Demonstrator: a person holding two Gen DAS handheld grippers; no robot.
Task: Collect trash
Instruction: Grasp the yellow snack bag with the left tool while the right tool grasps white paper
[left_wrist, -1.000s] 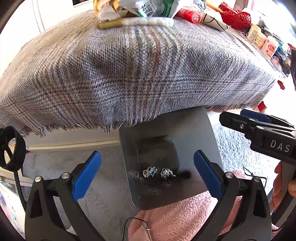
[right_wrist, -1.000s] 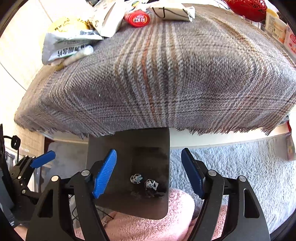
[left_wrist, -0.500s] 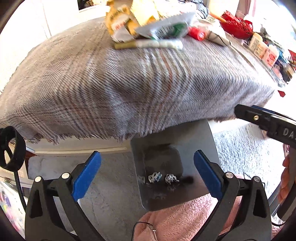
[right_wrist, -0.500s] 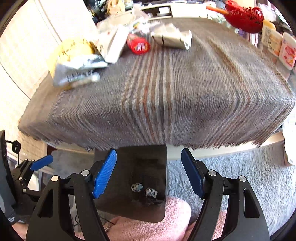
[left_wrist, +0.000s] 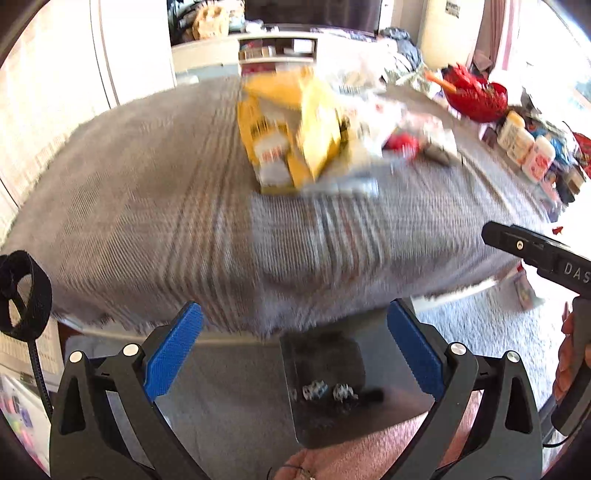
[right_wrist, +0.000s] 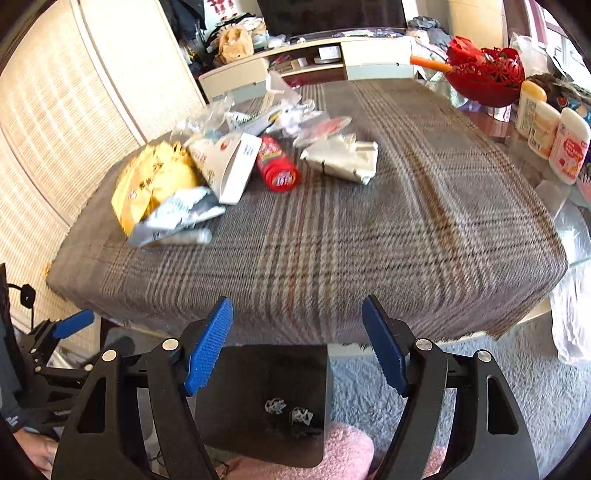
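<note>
a: what sits on the tabletop (right_wrist: 369, 236), going from its left edge?

b: near the far left corner, on the plaid cloth, lies a yellow crumpled bag (right_wrist: 155, 181). a silver wrapper (right_wrist: 177, 218) overlaps its near side, and a pale tube lies just beside that. right of the bag a white carton (right_wrist: 232, 166) lies on its side, touching the heap. next comes a red bottle (right_wrist: 277, 166), lying down with its cap toward the near edge. then a white torn box (right_wrist: 343, 157), a little apart from the bottle. clear plastic scraps are piled behind all of these, toward the far edge.

a: and the right edge?

b: a red bowl (right_wrist: 487, 77) at the far right corner, and three pale bottles (right_wrist: 554, 136) in a row along the right edge, off the cloth.

a: where would the trash go?

b: a dark bin (right_wrist: 266, 398) stands on the floor under the near edge, with two small crumpled white bits at its bottom. pink fabric is just below it in both views.

a: the grippers?

b: the left gripper (left_wrist: 295, 354) is released, blue pads spread wide with nothing between them, above the near edge and the bin. that view is blurred. the right gripper (right_wrist: 299, 347) is likewise released and empty, over the near edge. a hand (left_wrist: 569, 362) grips its handle at the right of the left view.
</note>
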